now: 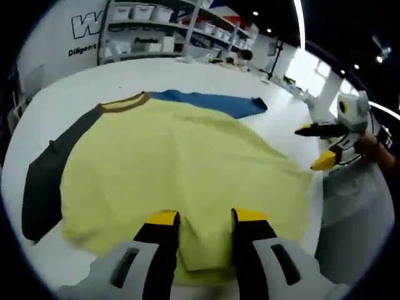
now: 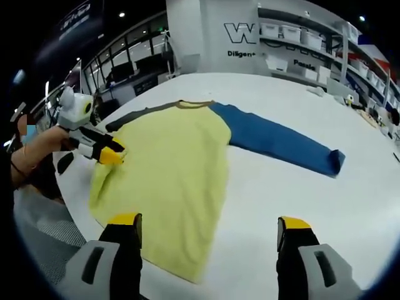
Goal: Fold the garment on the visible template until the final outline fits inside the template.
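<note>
Yellow garment (image 1: 181, 169) spread flat on white worktop (image 2: 300, 206), blue sleeve (image 2: 281, 140) stretched far ahead. Left hand-held gripper (image 1: 203, 219) clamped on near hem. Right hand-held gripper (image 2: 209, 228) spread wide, empty, just beside garment's edge.
</note>
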